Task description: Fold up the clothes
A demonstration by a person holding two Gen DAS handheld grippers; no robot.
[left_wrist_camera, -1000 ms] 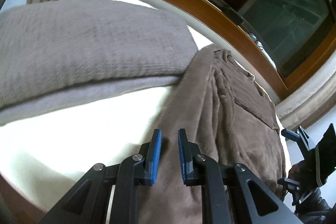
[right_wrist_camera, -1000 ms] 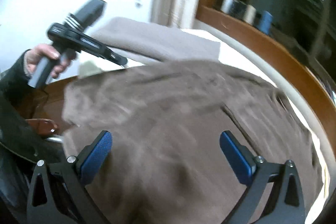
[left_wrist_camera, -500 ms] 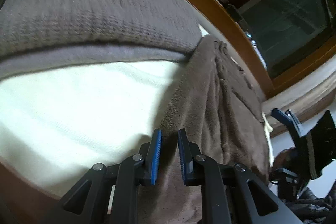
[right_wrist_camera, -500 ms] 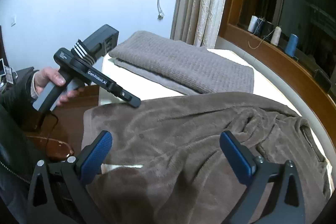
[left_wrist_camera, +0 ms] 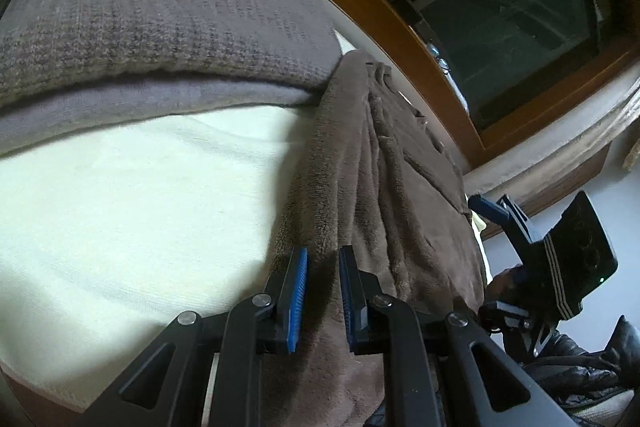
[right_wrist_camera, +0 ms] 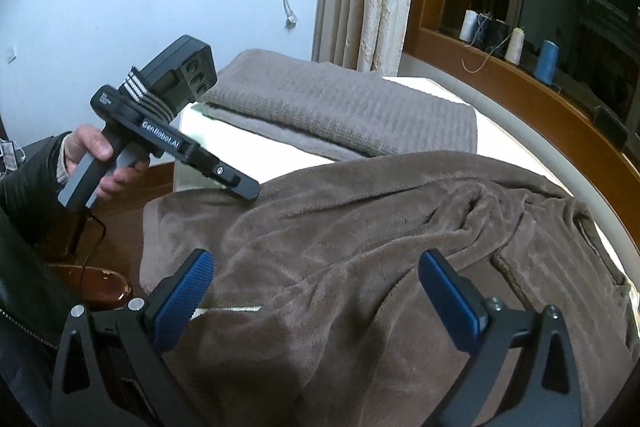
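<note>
On the far left of the right wrist view, a hand (right_wrist_camera: 100, 163) holds the left hand-held gripper (right_wrist_camera: 250, 191), its tip resting on the near edge of a brown fleece robe (right_wrist_camera: 360, 247). Its jaws are nearly closed; in its own view the blue pads (left_wrist_camera: 298, 299) sit close together over the fleece edge, though the pictures do not show clearly whether cloth is pinched between them. It seems placed there to pin or take that edge for a fold. Behind it lies a grey folded blanket (right_wrist_camera: 340, 107) on a cream-covered bed (left_wrist_camera: 140, 207), apparently already done and set aside. The robe sprawls rumpled across the middle and right of the bed, its collar end toward the wooden window ledge (right_wrist_camera: 520, 87), where thread spools (right_wrist_camera: 514, 47) stand. The right hand-held gripper (right_wrist_camera: 320, 291) hovers over the robe with jaws wide open and nothing between them, likely ready to take another part.

Compared with a second ago, the left hand-held gripper has tilted, so the blanket fills more of its view. The right view, blurred then, is now sharp and steadier.
</note>
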